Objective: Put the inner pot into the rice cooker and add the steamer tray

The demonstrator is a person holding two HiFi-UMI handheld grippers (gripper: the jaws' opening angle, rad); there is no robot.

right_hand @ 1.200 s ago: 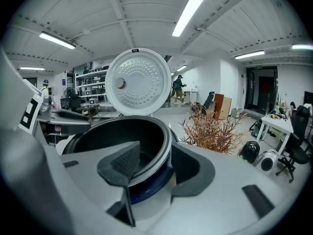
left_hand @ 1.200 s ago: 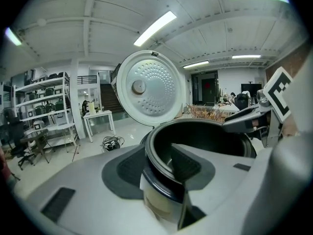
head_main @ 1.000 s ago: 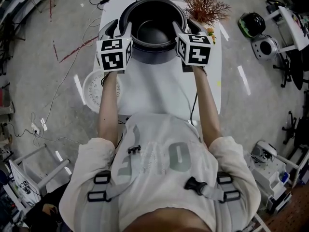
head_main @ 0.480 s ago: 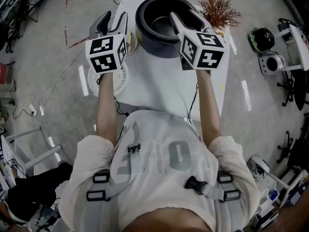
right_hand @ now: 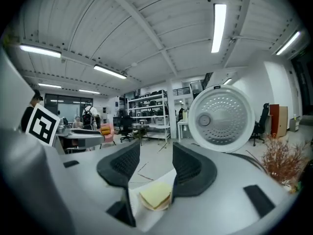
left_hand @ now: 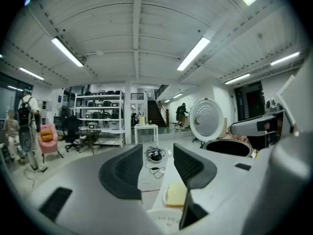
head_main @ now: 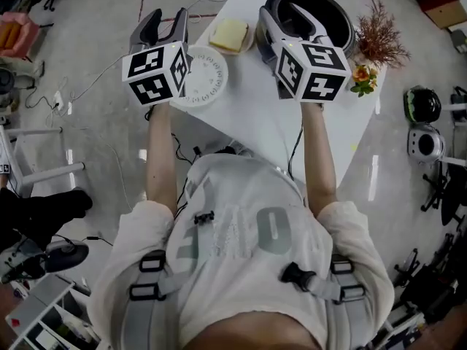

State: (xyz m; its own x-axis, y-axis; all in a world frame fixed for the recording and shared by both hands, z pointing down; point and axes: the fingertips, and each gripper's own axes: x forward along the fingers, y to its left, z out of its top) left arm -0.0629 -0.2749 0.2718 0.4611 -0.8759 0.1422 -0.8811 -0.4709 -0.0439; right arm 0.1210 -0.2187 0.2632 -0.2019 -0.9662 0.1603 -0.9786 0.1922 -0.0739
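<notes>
Looking down through the head view, I judge the first half done: the inner pot (head_main: 332, 20) sits dark inside the rice cooker (head_main: 349, 33) at the far end of the table (head_main: 248, 111), while the steamer tray (head_main: 204, 79) lies at the table's left edge, not yet picked up. A second ago both tools flanked the cooker's rim; now the left gripper (head_main: 164, 22) hangs out beside the tray and the right gripper (head_main: 288, 24) sits just in front of the cooker. In the left gripper view the jaws have just been opening wider and stand about half apart, nothing between them, with a yellow block (left_hand: 176, 195) beyond. In the right gripper view the jaws are likewise half apart and empty, the cooker's raised lid (right_hand: 221, 117) ahead.
</notes>
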